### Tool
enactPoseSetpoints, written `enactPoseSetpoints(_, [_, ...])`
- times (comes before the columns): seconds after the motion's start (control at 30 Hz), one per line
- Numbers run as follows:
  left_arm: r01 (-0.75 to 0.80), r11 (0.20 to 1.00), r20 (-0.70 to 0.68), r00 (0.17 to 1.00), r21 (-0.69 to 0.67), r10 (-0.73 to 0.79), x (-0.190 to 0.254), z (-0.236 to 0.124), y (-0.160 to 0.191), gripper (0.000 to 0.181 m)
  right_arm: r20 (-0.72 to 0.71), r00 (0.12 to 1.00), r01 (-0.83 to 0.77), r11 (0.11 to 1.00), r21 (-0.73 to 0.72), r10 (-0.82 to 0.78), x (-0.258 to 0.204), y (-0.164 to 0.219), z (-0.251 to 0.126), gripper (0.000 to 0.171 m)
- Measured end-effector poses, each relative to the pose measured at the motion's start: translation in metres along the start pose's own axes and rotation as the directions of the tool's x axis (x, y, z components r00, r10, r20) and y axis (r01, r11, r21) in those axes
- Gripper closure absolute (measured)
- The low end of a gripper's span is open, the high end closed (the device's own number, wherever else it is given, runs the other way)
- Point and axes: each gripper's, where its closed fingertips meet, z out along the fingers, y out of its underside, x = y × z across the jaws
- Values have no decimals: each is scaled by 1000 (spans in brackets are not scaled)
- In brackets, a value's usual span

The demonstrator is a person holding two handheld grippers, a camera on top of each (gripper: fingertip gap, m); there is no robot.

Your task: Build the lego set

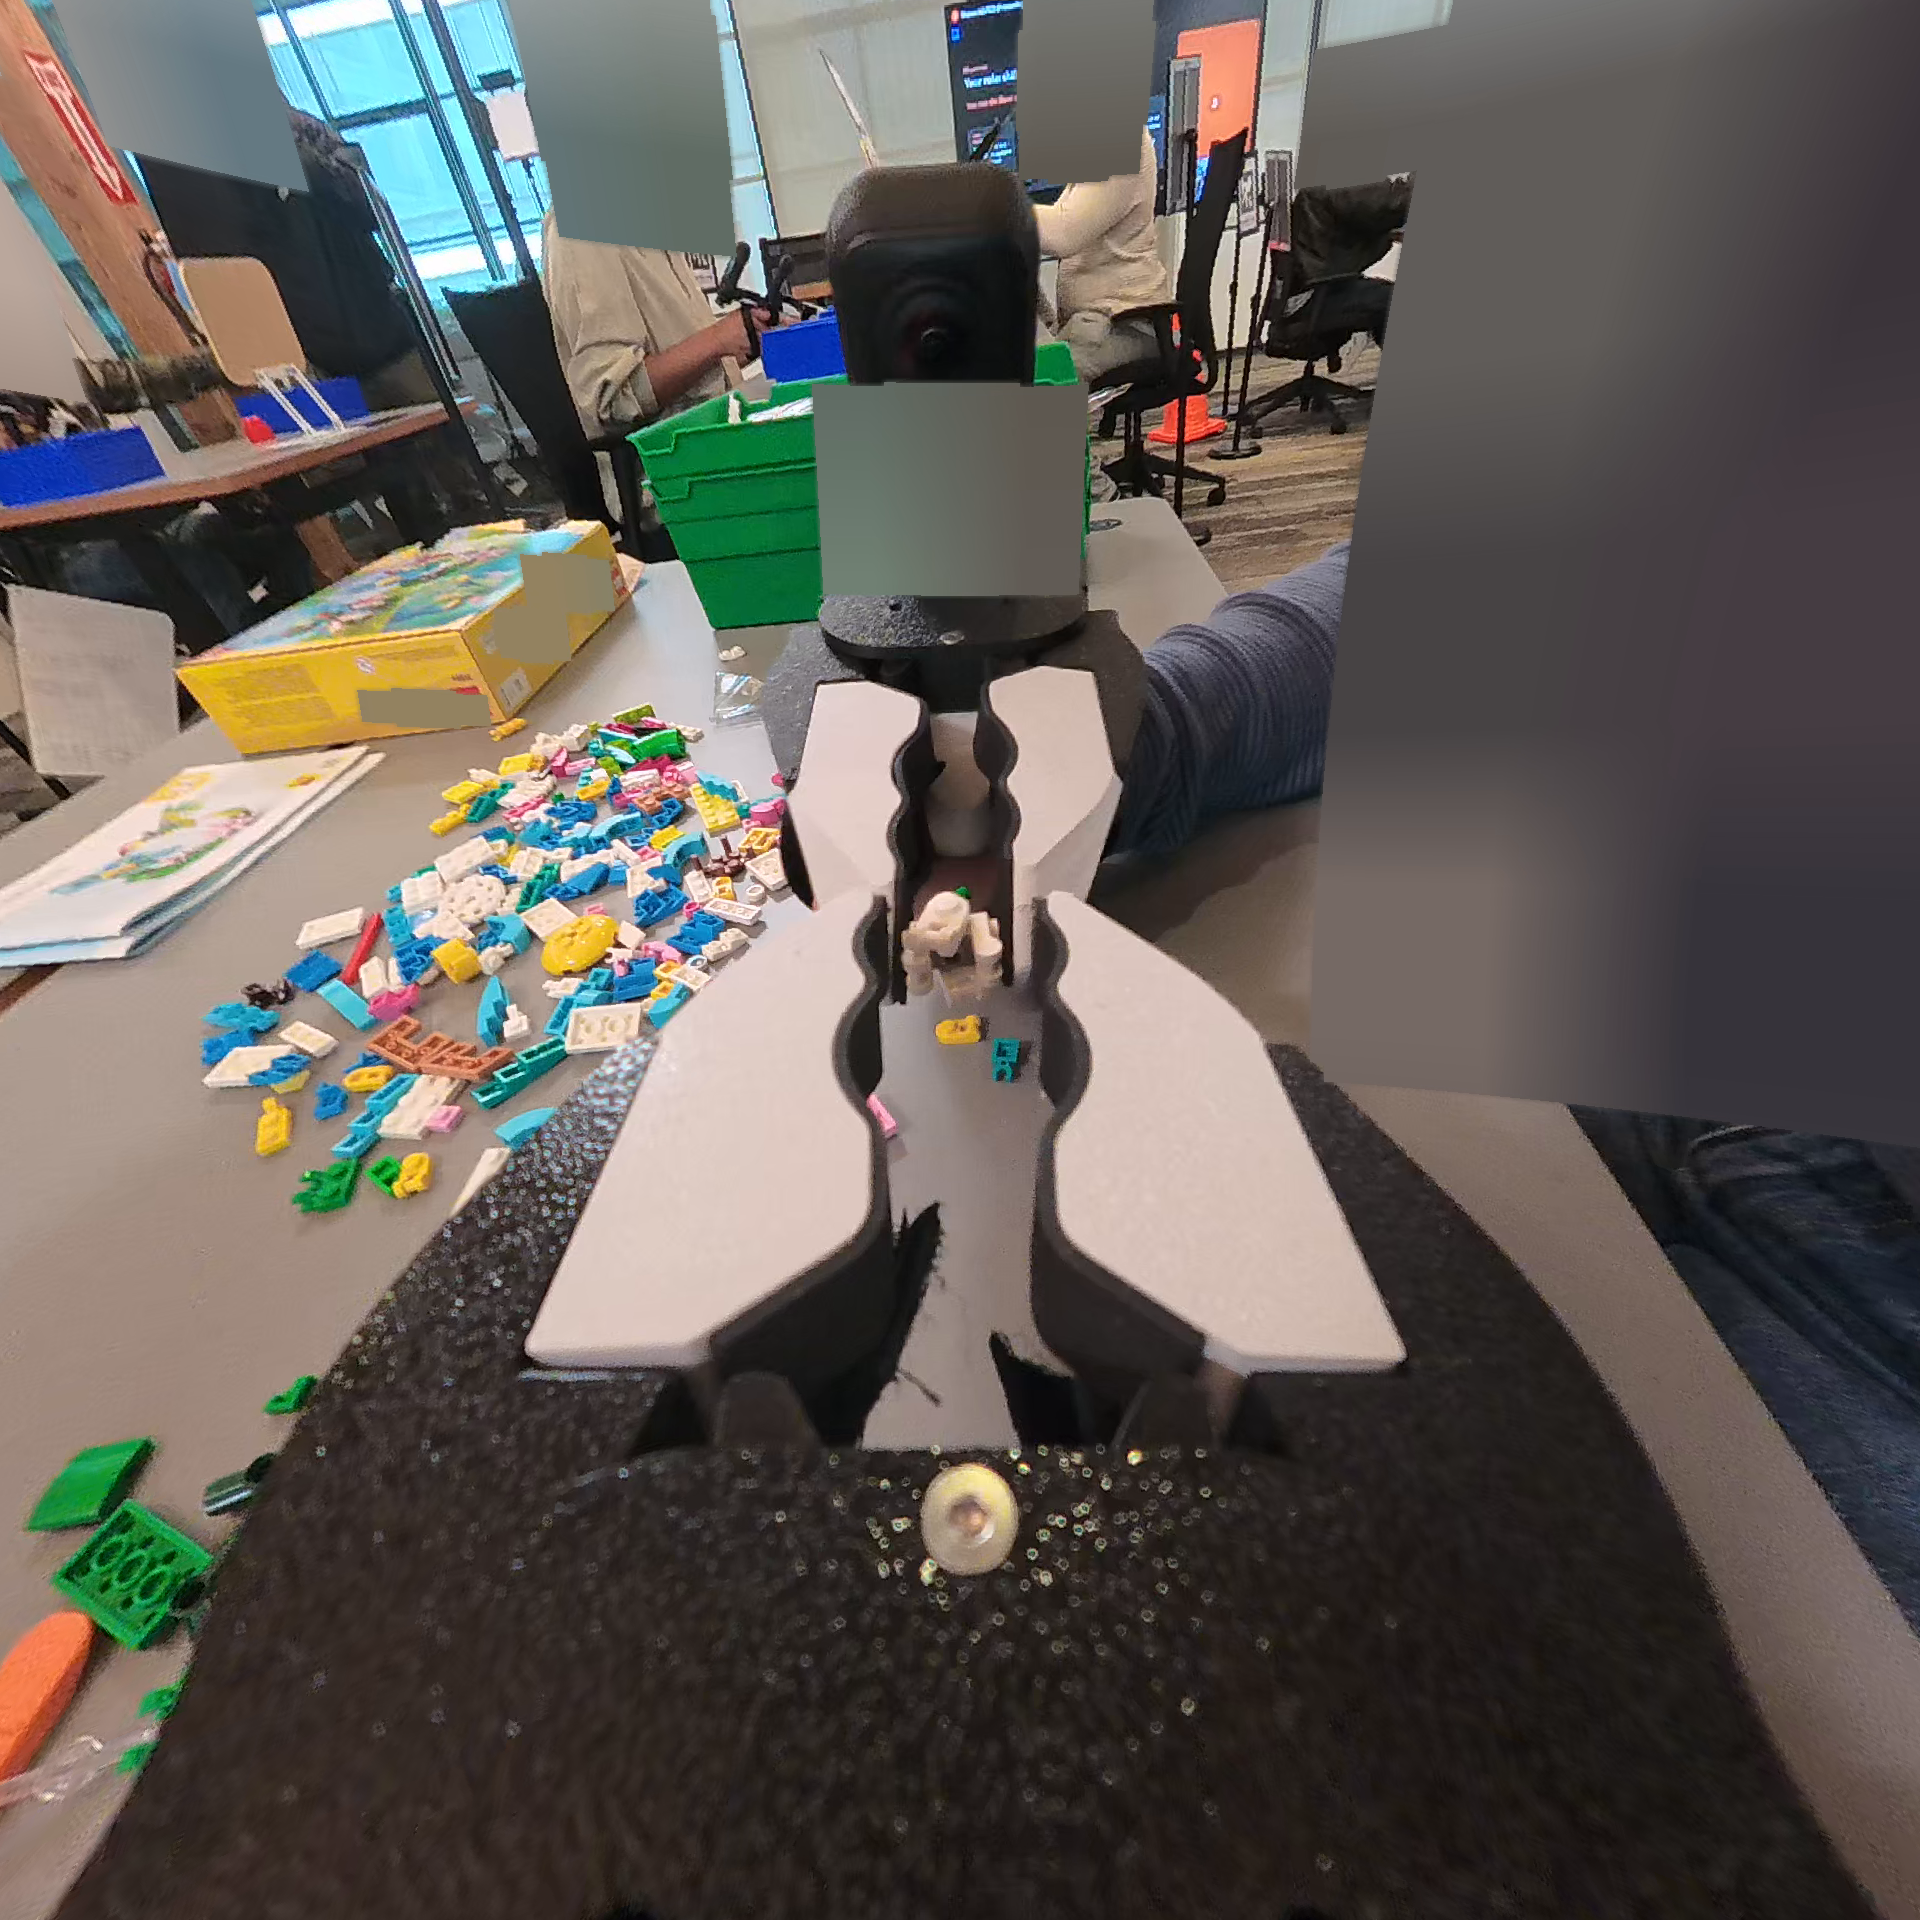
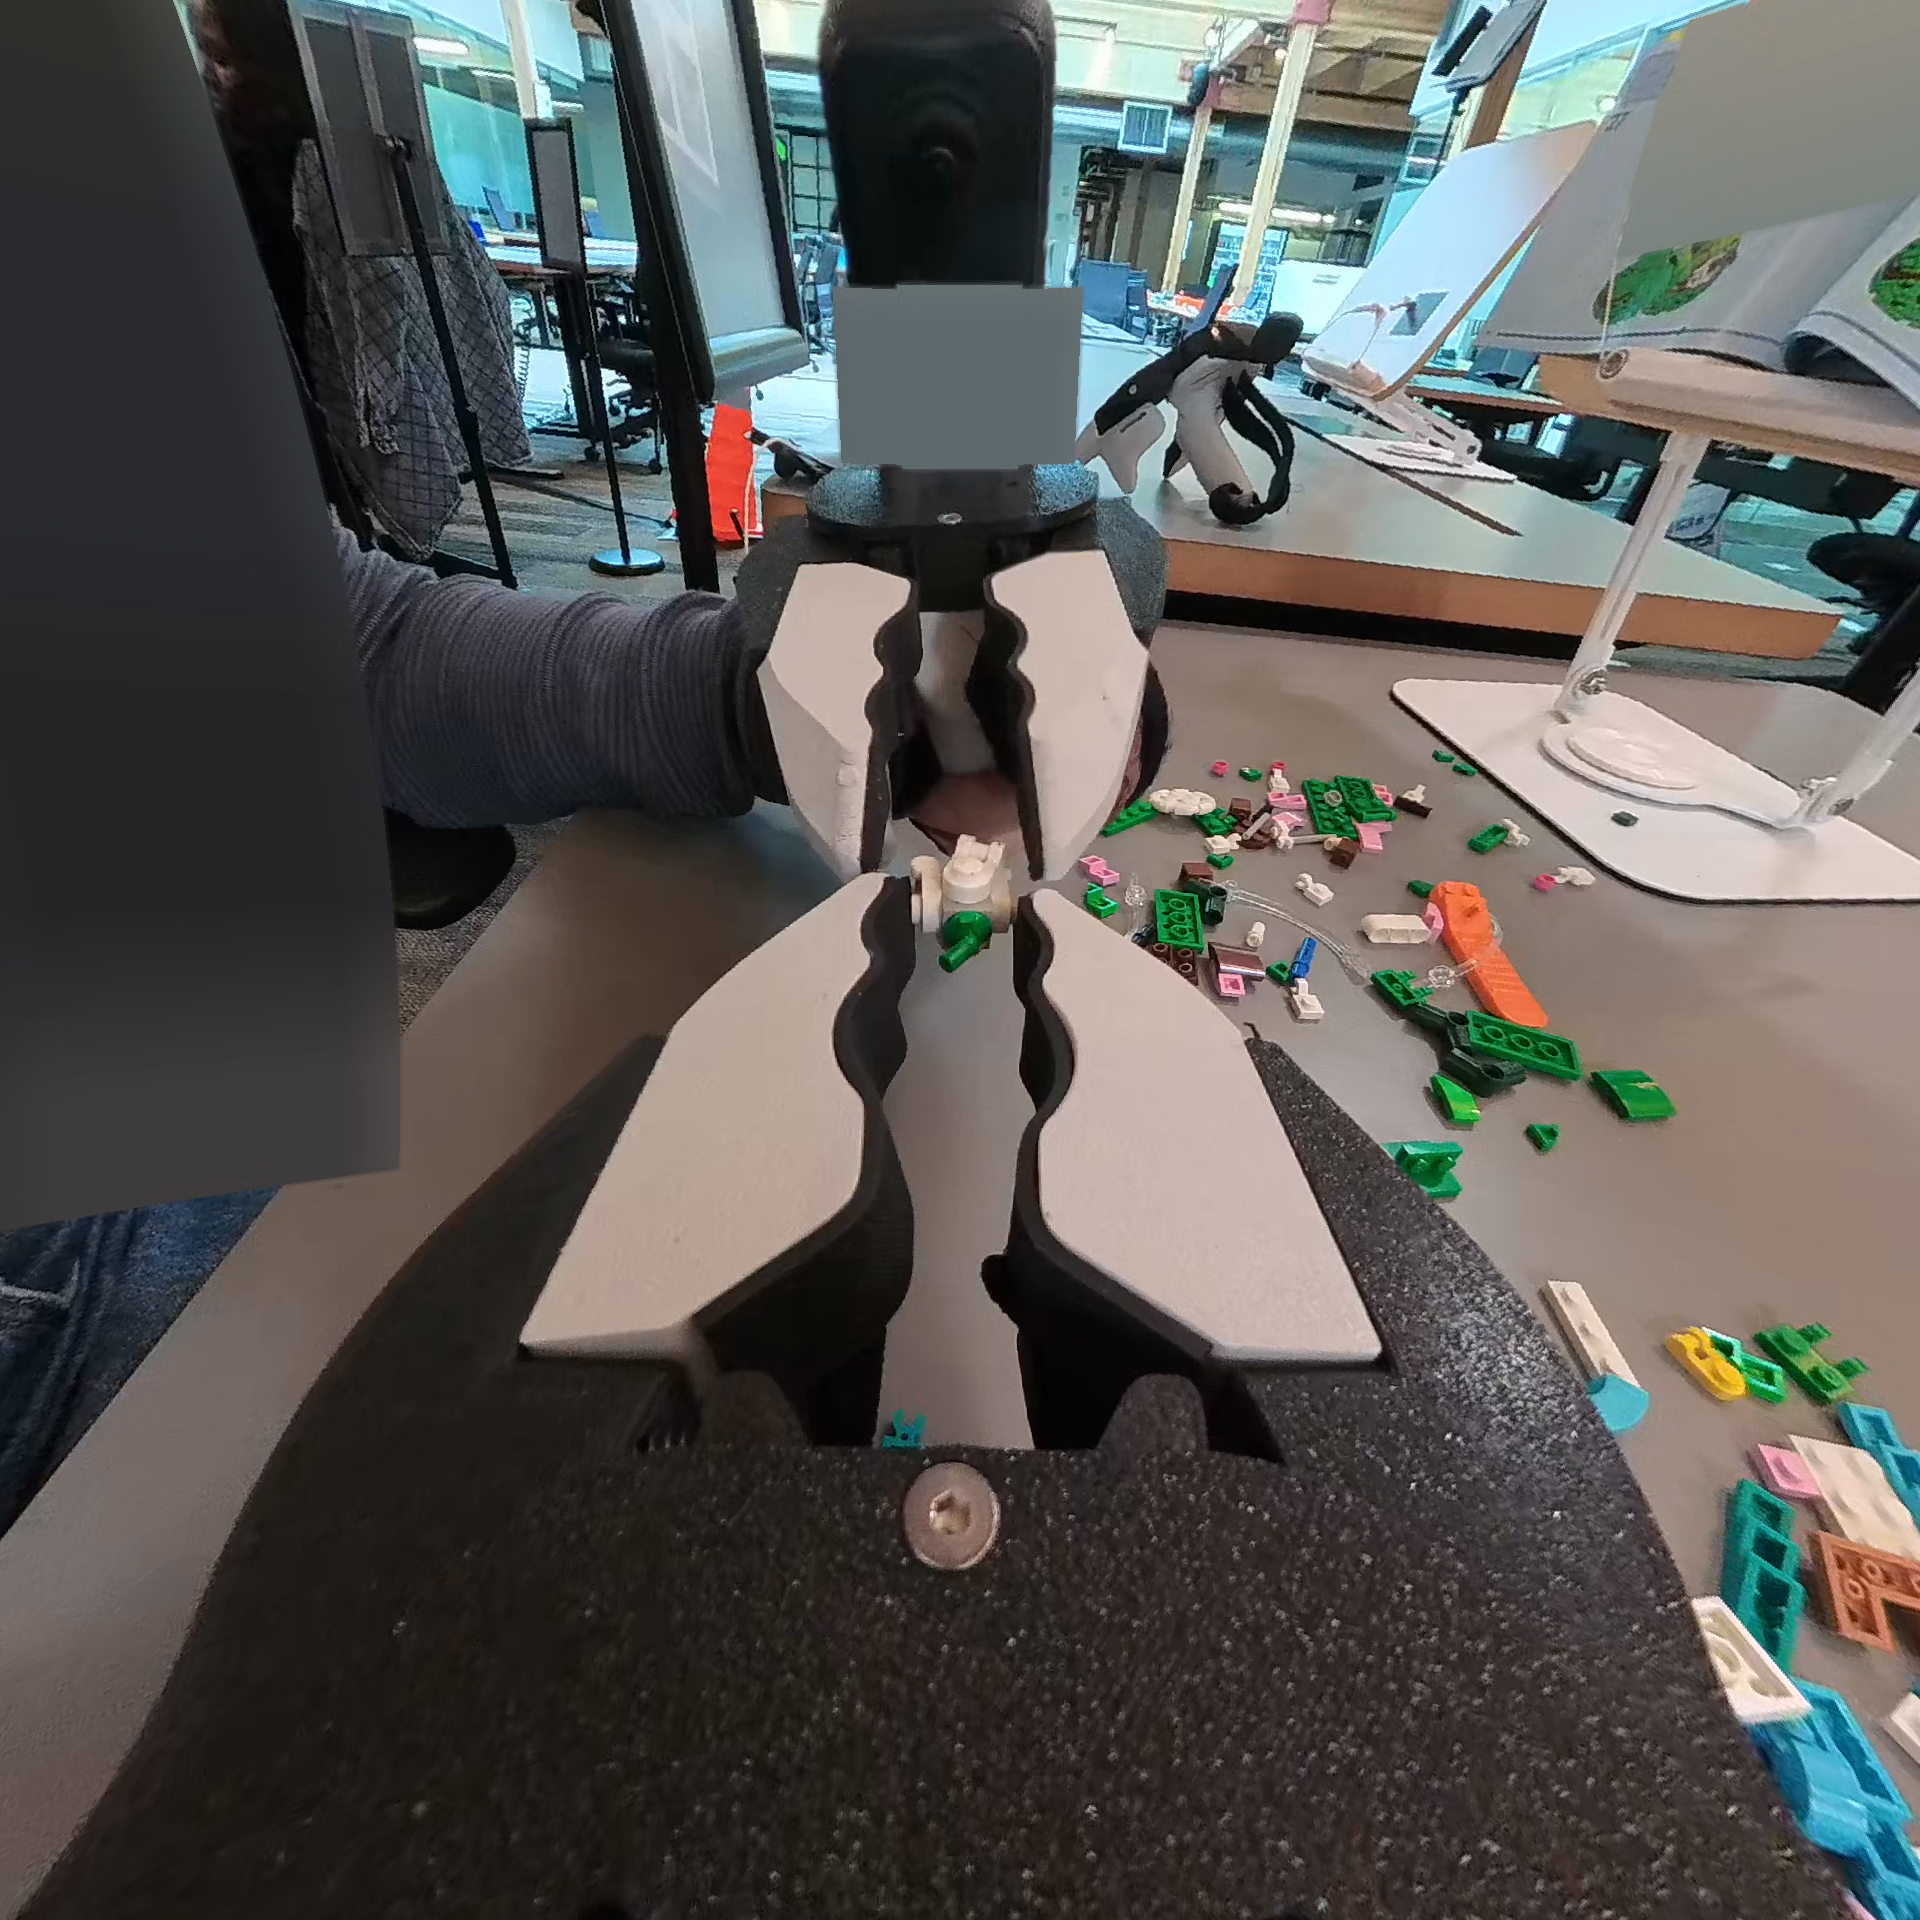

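Note:
A small white lego assembly (image 2: 966,883) with a green stem piece (image 2: 961,940) hangs between the two grippers, which face each other tip to tip above the grey table (image 2: 1351,665). My right gripper (image 2: 956,894) is shut on it, its dark pads against both sides. In the left wrist view the assembly (image 1: 945,935) sits inside the right gripper (image 1: 954,987). My left gripper (image 1: 961,909) is open, its tips just outside the right gripper's tips; it also shows in the right wrist view (image 2: 954,868). I cannot tell whether it touches the assembly.
A pile of loose coloured bricks (image 1: 582,914), a yellow box (image 1: 416,644), a booklet (image 1: 177,842) and green bins (image 1: 738,499) lie to the left. Green and brown pieces (image 2: 1340,805), an orange separator (image 2: 1486,956) and a white book stand (image 2: 1662,790) lie to the right. A yellow piece (image 1: 958,1029) lies under the grippers. Less than 4 cm separates the two grippers' tips. My right gripper's tips are some 20 cm from the orange separator (image 2: 1486,956).

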Motion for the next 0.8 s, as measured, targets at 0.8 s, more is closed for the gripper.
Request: enactPoseSetpoints(0.8, [61,998,73,996,-23,-59,-13,-1,5,173,-48,997,-52,999,9,53,9,4,2,152])
